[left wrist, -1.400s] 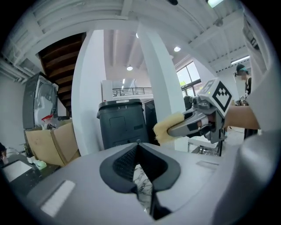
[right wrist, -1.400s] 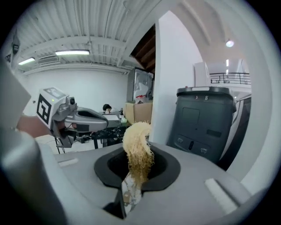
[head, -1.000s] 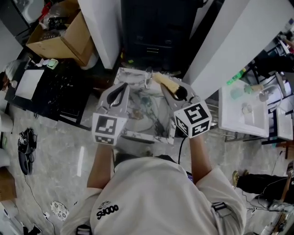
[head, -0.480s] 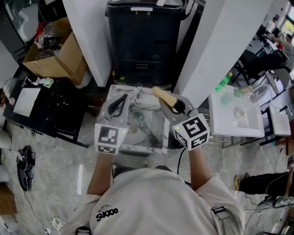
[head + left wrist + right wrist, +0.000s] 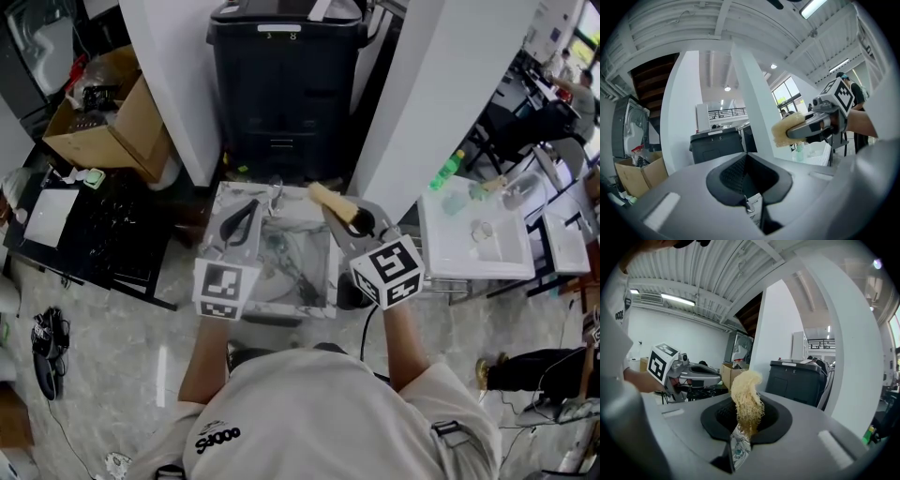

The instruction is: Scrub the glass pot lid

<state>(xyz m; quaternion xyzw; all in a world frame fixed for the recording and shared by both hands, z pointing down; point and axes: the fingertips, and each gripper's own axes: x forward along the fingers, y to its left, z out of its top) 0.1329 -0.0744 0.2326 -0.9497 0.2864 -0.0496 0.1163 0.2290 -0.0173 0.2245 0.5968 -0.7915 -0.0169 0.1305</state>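
Both grippers hang over a marble-patterned basin (image 5: 225, 202) in the head view. My left gripper (image 5: 246, 214) is shut with nothing between its jaws; in the left gripper view (image 5: 746, 161) they meet around an empty dark hollow. My right gripper (image 5: 349, 218) is shut on a yellow sponge (image 5: 328, 200), which stands up from the jaws (image 5: 745, 416) as a ragged tuft (image 5: 746, 394). From the left gripper view, the sponge (image 5: 789, 131) is up and to the right. A pale rounded shape (image 5: 279, 274) lies in the basin; I cannot tell if it is the glass lid.
A faucet (image 5: 275, 194) rises at the basin's far edge. Behind it stands a black bin (image 5: 286, 84) between white columns. A cardboard box (image 5: 108, 122) and a black table (image 5: 94, 225) are at the left, a white sink unit (image 5: 473, 234) at the right.
The head view has shifted, bringing the black bin further into view. Both grippers keep about the same places over the basin, the sponge still held in the right one.
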